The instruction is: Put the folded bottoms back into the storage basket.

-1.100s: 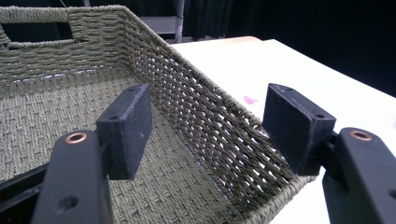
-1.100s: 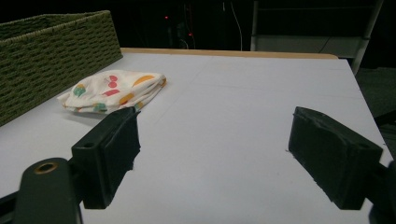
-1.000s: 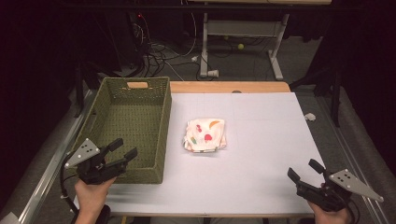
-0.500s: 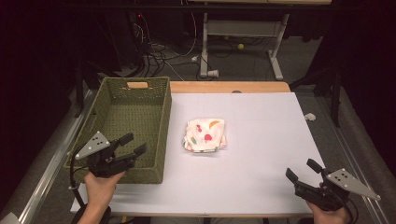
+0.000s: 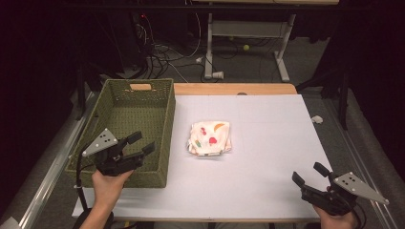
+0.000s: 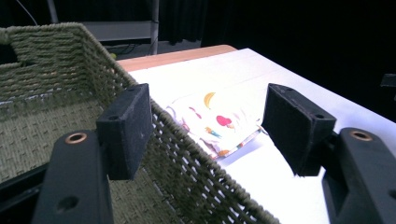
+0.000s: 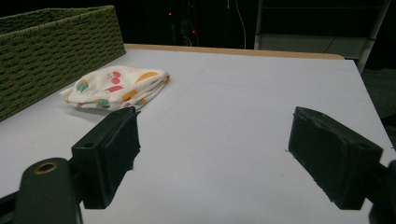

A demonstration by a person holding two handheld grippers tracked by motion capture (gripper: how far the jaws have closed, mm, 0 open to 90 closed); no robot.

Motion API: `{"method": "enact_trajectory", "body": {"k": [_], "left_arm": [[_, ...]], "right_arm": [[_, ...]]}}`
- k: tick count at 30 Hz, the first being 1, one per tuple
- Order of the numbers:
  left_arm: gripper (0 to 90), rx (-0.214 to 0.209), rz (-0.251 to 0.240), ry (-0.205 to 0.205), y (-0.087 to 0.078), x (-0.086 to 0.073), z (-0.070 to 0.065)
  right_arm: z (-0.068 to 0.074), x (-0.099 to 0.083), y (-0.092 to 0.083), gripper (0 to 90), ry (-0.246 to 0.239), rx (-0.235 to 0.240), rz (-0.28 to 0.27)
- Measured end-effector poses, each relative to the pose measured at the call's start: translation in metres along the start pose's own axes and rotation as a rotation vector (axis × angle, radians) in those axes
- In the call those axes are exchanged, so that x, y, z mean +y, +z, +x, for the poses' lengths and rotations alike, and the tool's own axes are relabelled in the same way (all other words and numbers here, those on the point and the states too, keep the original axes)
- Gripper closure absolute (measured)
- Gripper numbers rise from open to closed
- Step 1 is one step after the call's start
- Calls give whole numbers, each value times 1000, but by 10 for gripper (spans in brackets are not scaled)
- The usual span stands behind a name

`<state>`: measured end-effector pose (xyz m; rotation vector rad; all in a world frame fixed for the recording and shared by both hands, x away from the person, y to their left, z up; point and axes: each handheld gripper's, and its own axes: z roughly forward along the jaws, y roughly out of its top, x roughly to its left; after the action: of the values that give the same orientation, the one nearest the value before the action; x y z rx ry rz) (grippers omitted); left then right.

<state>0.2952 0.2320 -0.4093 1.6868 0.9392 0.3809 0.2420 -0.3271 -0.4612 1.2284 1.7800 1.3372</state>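
Jaws of the left gripper (image 5: 142,143) stand wide and empty over the basket's (image 5: 164,125) near right wall, the right gripper (image 5: 305,175) likewise wide at the table's (image 5: 267,143) near right corner, so reaching the folded cloth (image 5: 210,138) mid-table calls for clearing that wall first.

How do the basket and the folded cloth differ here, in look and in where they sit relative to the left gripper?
The basket is olive green, woven and stiff-walled with a handle slot; the cloth is white with coloured fruit prints, soft and folded flat. The basket stands at the table's left edge; the cloth lies near the middle. The left gripper, jaws open, hovers over the basket's near right corner, while the cloth lies apart from it. Both rest on the white table, side by side without touching.
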Motion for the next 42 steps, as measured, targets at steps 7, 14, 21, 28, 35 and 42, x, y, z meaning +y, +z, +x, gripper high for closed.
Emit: {"method": "enact_trajectory", "body": {"k": [7, 14, 21, 28, 35, 42], "left_arm": [[316, -17, 8, 20, 10, 8, -5], [316, -32, 23, 21, 24, 15, -11], [316, -45, 28, 36, 34, 24, -17], [316, -30, 29, 70, 41, 30, -26], [315, -30, 38, 144, 48, 33, -42], [314, -44, 55, 167, 63, 44, -53]], "right_arm": [[0, 0, 0, 172, 1, 1, 0], [0, 0, 0, 172, 2, 4, -1], [-1, 0, 0, 171, 5, 4, -4], [-1, 1, 1, 172, 5, 9, -4], [-1, 1, 3, 171, 7, 15, -7], [-2, 2, 6, 171, -1, 26, -8]]}}
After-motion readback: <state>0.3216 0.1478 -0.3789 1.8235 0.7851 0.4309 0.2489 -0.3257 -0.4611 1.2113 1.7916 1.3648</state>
